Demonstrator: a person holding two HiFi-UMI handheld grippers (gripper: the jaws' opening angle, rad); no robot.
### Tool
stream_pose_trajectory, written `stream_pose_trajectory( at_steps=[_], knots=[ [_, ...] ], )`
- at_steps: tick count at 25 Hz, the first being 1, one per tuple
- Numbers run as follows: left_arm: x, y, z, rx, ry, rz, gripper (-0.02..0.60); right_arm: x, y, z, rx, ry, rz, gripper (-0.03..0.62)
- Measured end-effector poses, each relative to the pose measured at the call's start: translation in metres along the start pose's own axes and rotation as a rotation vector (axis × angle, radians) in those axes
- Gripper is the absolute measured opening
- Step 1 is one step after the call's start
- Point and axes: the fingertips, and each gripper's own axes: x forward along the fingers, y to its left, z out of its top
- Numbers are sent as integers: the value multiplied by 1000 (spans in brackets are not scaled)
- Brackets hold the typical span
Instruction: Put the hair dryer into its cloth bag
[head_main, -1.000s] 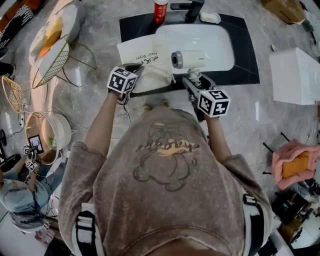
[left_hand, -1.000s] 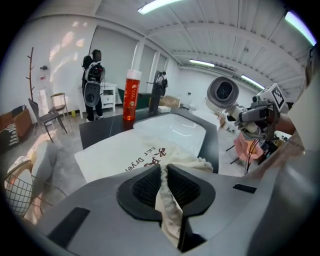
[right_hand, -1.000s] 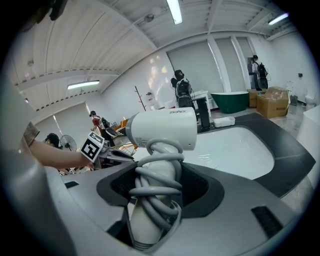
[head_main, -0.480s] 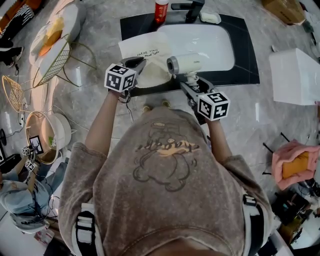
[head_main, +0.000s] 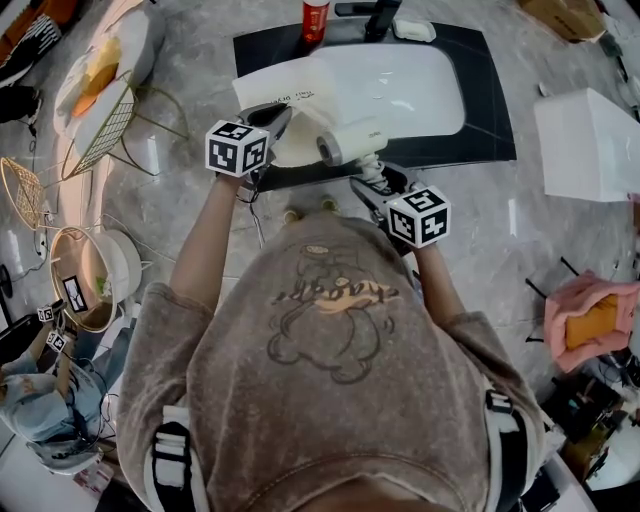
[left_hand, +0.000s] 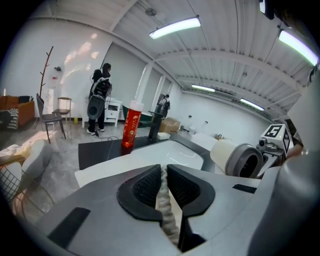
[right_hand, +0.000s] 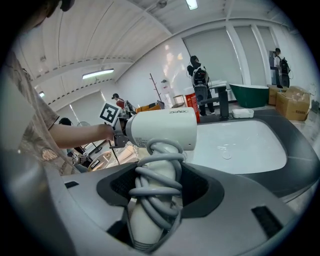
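Sink basin (head_main: 425, 85) open beyond hair dryer (head_main: 352, 139) — bottle (head_main: 315, 20), faucet (head_main: 378, 14) at rear

Held out ahead side by side, left tongs (left_hand: 162, 175) clamp narrow, right tongs (right_hand: 155, 182) clamp wide.

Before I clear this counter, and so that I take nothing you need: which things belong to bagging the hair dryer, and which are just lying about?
In the job: hair dryer, handle in the right gripper; cloth bag, edge pinched in the left gripper.
Lying about: red bottle, sink, white box.
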Motion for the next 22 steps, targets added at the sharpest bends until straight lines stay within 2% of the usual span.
stream_pose_trajectory(
  at_steps=[9, 15, 22],
  knots=[
    [-1, -2, 1, -22, 1, -5, 55, 17, 16, -13, -71, 96, 97, 250],
    [-3, -4, -3, -23, 8, -13, 55, 34, 23, -25, -162, 182, 136, 249],
    [-6, -8, -10, -14, 24, -16, 55, 53, 30, -47, -217, 278, 180, 249]
  ],
)
